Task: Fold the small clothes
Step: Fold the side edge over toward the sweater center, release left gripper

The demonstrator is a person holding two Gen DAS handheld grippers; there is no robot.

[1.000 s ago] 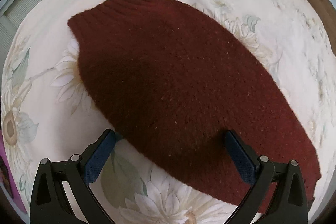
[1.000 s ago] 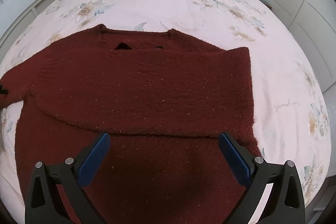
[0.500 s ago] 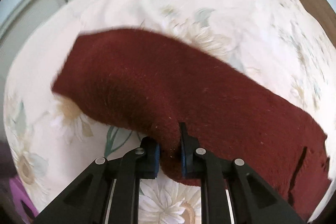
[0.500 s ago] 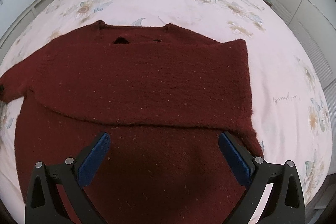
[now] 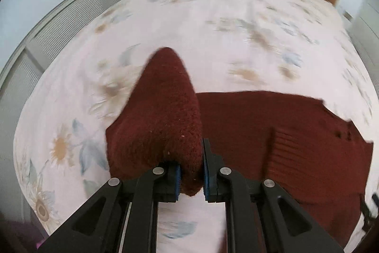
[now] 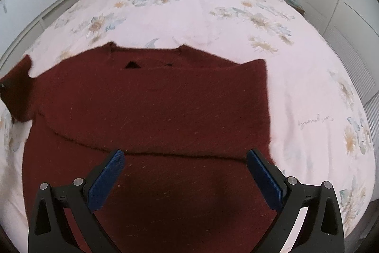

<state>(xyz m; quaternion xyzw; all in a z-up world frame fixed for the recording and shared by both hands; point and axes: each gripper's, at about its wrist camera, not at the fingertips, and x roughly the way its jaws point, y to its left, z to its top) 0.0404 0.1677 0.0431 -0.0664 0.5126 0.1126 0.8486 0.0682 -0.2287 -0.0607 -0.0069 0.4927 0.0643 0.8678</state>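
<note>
The step in hand looks like the second sleeve fold of a dark red sweater that lies flat on the flowered bedspread, filling the lower middle of the right wrist view with its neckline toward the headboard. At the far left edge of that view the sleeve is lifted off the bed; in the left wrist view the left gripper has its blue pads pinched tight on that sleeve, which rises as a peaked hump from the centre bottom of the frame. Next, I judge, the sleeve must be carried rightward across the body and laid flat. On the right, the other sleeve already lies folded across the chest. The right gripper hangs at lower centre, jaws wide apart, holding nothing, above the sweater's lower half.
</note>
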